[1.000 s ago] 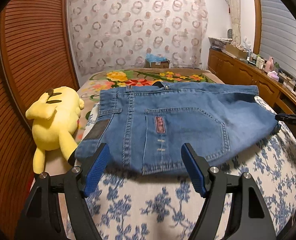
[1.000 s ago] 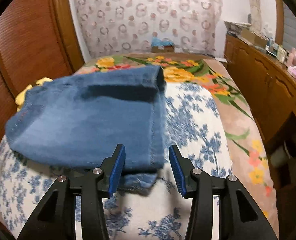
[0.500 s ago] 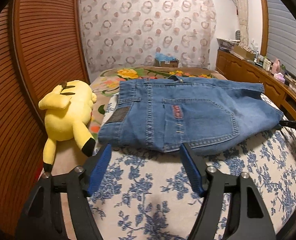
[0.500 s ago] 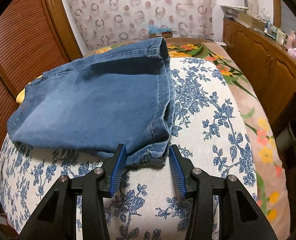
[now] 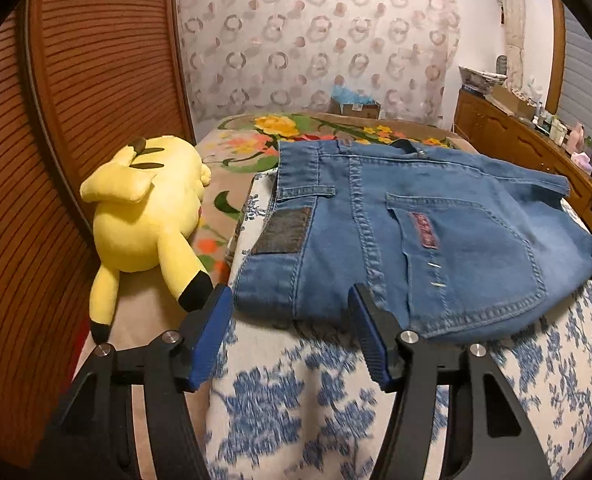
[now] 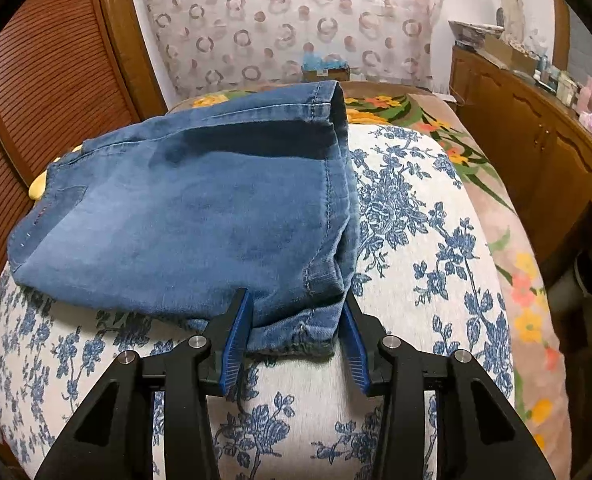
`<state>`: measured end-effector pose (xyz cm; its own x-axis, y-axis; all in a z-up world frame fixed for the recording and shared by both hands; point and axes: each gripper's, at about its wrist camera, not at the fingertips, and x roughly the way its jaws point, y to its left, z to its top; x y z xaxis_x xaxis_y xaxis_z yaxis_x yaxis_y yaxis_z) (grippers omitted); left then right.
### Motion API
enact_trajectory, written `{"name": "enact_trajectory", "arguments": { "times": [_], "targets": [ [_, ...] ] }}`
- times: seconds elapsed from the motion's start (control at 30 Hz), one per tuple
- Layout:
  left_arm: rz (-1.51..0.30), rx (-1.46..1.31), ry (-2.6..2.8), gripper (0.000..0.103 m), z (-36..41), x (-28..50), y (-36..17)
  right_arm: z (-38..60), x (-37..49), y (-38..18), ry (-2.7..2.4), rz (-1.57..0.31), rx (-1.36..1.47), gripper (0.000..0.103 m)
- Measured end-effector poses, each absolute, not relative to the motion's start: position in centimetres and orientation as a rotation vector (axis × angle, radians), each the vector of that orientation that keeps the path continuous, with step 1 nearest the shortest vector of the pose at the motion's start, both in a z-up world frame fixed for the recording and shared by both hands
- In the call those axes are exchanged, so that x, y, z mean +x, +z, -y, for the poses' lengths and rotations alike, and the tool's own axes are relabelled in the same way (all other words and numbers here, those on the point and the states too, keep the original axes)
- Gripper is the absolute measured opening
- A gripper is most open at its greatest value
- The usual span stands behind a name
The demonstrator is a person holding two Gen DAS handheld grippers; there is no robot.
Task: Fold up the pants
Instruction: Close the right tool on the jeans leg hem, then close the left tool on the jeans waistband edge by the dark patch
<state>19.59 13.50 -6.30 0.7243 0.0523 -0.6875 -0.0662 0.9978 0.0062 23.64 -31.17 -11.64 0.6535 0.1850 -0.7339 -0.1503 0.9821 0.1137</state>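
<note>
A bed [image 5: 319, 408] with a blue-flowered white cover carries everything. Folded jeans [image 5: 415, 232] lie across its near part, waistband end toward the left edge, hem end toward the right. A yellow plush toy [image 5: 148, 216] lies along the left edge, just beside the waistband. The left gripper [image 5: 290, 330] has just been closing; its jaws stand apart at the jeans' near waistband corner, pads clear of the cloth. The right gripper [image 6: 296, 326] has also just been closing, its jaws either side of the near hem corner, pads touching the denim.
</note>
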Motion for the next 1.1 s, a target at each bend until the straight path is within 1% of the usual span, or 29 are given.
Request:
{"name": "enact_trajectory", "arguments": {
  "times": [0.13, 0.2, 0.6, 0.67, 0.7, 0.73, 0.8, 0.9, 1.03, 1.07, 1.1],
  "targets": [
    [-0.780, -0.025, 0.052, 0.062, -14.2, 21.1, -7.2, 31.2, 24.2, -11.7, 0.173, -0.844, 0.050, 0.028],
    [-0.800, -0.040, 0.051, 0.062, -14.8, 21.9, -7.7, 31.1, 24.1, -11.7, 0.160, -0.846, 0.046, 0.026],
    [-0.846, -0.036, -0.025, 0.062, -15.8, 23.9, -8.1, 31.1, 23.6, -11.6, 0.118, -0.836, 0.042, 0.023],
    [-0.844, -0.053, -0.006, 0.052, -16.2, 23.7, -7.9, 31.7, 23.6, -11.6, 0.111, -0.840, 0.090, 0.022],
    [-0.869, -0.062, 0.004, 0.049, -16.3, 23.8, -8.1, 31.9, 23.7, -11.5, 0.111, -0.848, 0.108, 0.021],
    [-0.897, -0.071, 0.008, 0.048, -16.3, 23.8, -8.2, 31.9, 23.8, -11.4, 0.124, -0.855, 0.110, 0.017],
    [-0.896, -0.069, 0.016, 0.048, -16.0, 23.5, -8.0, 32.1, 23.8, -11.3, 0.155, -0.861, 0.100, 0.016],
    [-0.889, -0.037, 0.040, 0.048, -15.4, 23.6, -8.1, 32.3, 23.5, -11.2, 0.200, -0.846, 0.064, 0.015],
    [-0.892, -0.097, 0.083, 0.049, -15.5, 23.9, -8.7, 32.8, 23.0, -10.7, 0.259, -0.809, 0.069, 0.014],
    [-0.892, -0.117, 0.093, 0.048, -15.6, 23.8, -8.7, 32.9, 22.9, -10.5, 0.276, -0.802, 0.068, 0.014],
    [-0.891, -0.125, 0.103, 0.045, -15.6, 23.6, -8.8, 33.0, 22.8, -10.3, 0.296, -0.795, 0.061, 0.014]
  ]
}}
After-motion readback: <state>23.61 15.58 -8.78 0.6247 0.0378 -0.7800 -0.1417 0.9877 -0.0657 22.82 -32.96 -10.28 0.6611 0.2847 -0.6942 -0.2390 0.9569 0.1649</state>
